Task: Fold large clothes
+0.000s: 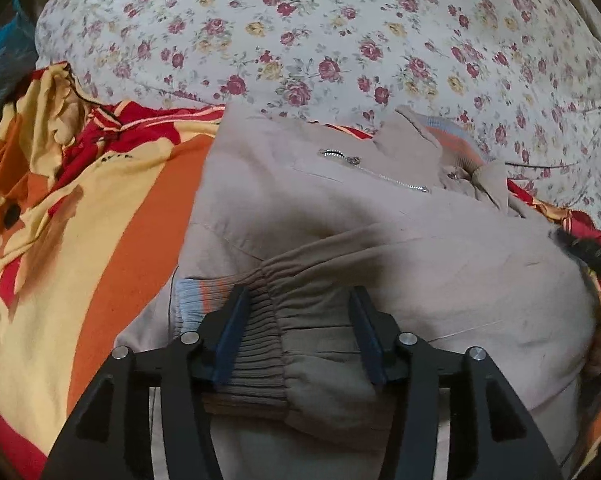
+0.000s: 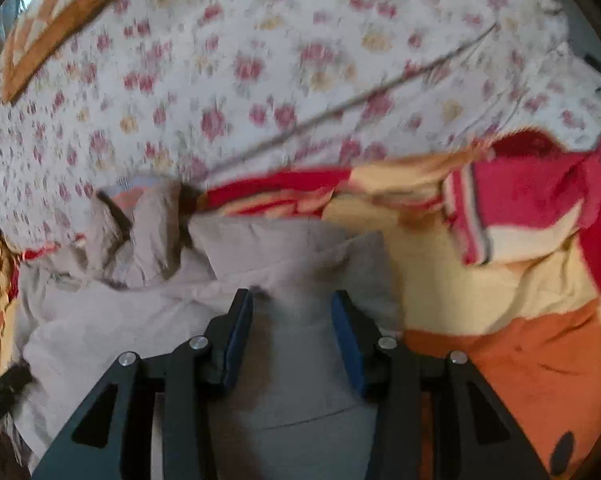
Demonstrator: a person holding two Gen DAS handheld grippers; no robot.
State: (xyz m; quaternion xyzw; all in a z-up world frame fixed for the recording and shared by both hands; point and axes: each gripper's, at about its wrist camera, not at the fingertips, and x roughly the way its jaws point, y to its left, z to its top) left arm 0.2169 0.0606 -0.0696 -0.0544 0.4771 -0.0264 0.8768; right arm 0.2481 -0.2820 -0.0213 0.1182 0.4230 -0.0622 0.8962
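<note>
On the bed, my left tool (image 1: 298, 332) straddles the beige zip jacket's (image 1: 380, 240) ribbed cuff (image 1: 256, 320), spread, not pinching. My right tool (image 2: 292, 336) gapes too over folded cloth. I'd flatten the sleeve before re-gripping.

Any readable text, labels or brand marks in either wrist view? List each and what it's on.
None readable.
Small dark lettering on the patterned blanket, left wrist view: too small to read.
Another dark mark at the blanket's left edge, same view: illegible.
Beige jacket: no label or print visible.
Right wrist view: blurred, no text seen.
</note>
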